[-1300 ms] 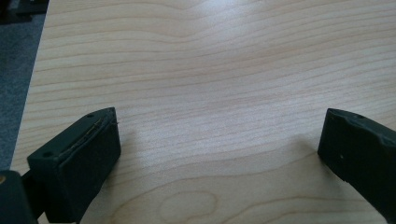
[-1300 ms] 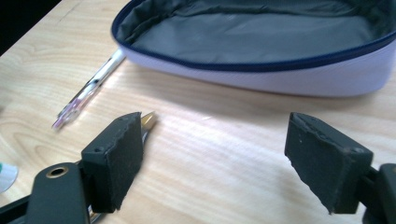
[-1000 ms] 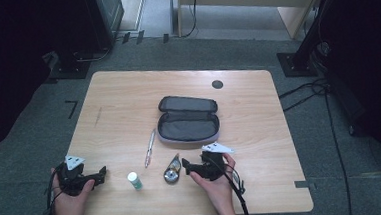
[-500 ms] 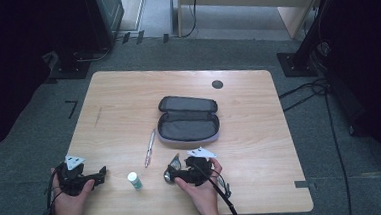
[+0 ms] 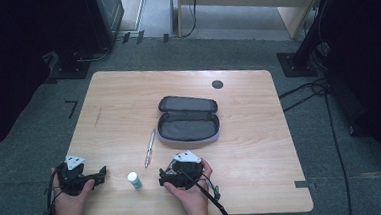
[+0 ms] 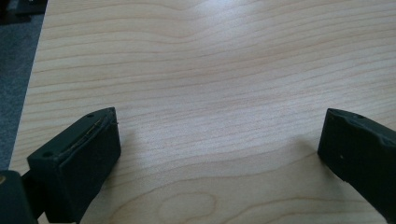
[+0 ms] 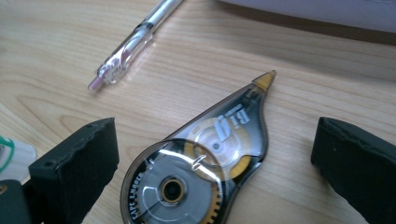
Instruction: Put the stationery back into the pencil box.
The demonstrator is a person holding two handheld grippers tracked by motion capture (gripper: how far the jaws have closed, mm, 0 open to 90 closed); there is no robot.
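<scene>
Tape dispenser (image 7: 196,172) lies flat on the tabletop (image 5: 261,148), between the wide-open fingers (image 7: 74,163) of the right gripper (image 7: 210,172), pads not touching it. Nothing held. Jaws have just been opening. Judged light, rigid, smooth plastic, likely slippery; best taken across the broad round body, away from the tapered tip. Left gripper (image 6: 219,154) open, empty. Pen (image 7: 133,44) and case (image 5: 187,118) nearby.

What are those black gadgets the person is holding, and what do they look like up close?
Each hand holds a black handheld tool: the left gripper and the right gripper. Each has two chunky black fingers with flat, slightly ridged pads, a pale grey three-cornered plate on top and a black cable trailing back toward the person. The forearms are bare, with no sleeves in sight.
</scene>
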